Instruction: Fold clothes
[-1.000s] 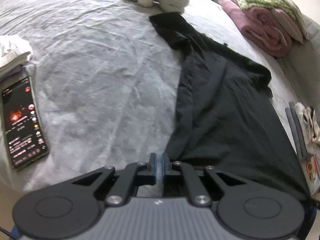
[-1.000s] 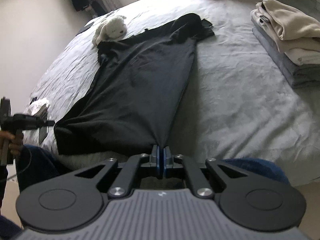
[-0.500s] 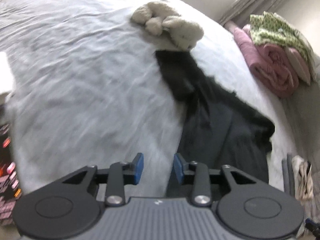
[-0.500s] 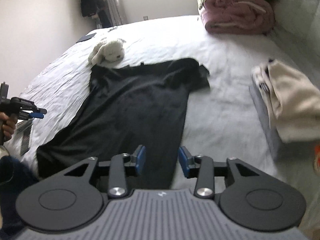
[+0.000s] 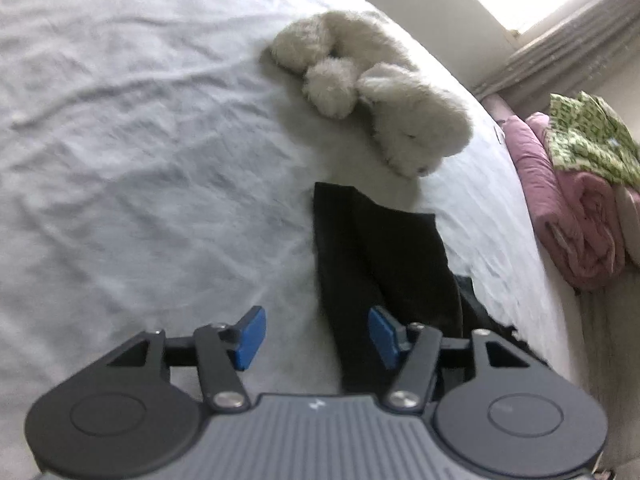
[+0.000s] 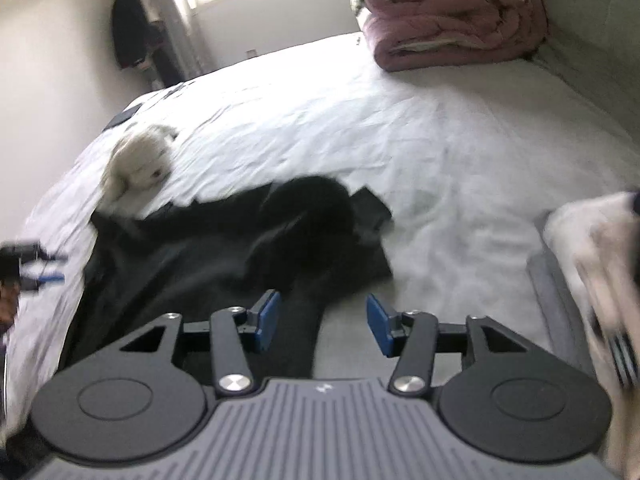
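Black shirt (image 5: 384, 248), centre of the left wrist view: matt woven cloth, softly creased. Bed sheet (image 5: 140, 160), left half of the frame: pale cloth, finely wrinkled. Plush toy (image 5: 384, 116), upper centre: cream, fluffy pile. Pink blanket (image 6: 452, 12), upper right of the right wrist view: thick, soft, rolled fabric. Left gripper (image 5: 312, 338), bottom: matt black plastic links, blue pads (image 5: 250, 338), shiny metal pivots, ribbed grey housing.

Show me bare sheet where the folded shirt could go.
Free: the wide sheet left of the black shirt, below the plush toy; also between shirt and pink blanket. Crowded: the right edge, by the clothes stack.
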`<move>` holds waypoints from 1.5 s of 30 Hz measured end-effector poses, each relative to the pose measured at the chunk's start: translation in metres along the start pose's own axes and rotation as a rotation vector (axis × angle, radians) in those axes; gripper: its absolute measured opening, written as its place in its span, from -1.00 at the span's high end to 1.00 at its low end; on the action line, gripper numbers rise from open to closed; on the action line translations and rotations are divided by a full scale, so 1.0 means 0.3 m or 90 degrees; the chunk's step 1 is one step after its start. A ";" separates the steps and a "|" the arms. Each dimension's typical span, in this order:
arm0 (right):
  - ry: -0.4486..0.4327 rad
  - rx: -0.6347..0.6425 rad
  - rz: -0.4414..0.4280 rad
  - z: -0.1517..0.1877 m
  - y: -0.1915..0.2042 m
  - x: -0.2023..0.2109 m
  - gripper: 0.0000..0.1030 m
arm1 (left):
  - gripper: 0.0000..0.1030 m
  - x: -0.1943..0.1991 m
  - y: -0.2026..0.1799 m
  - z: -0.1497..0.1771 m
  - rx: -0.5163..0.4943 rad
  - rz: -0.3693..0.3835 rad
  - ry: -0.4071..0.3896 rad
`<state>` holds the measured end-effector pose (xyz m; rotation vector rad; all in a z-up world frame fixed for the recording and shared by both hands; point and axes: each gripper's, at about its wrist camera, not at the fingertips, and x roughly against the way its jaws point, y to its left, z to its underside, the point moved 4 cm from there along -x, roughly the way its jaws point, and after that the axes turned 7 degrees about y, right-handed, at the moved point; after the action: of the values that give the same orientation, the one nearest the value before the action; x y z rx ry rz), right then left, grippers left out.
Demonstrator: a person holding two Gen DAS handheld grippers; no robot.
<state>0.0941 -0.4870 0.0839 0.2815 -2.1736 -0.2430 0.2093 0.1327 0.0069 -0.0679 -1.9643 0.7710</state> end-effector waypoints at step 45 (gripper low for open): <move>-0.076 0.182 0.337 -0.201 -0.007 -0.362 0.76 | 0.88 -0.136 -0.165 -0.176 -0.274 -0.181 -0.169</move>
<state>0.2052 -0.4618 0.0340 -0.1593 -2.3117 0.3584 0.2866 0.1044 0.0185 0.0595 -2.3007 0.1693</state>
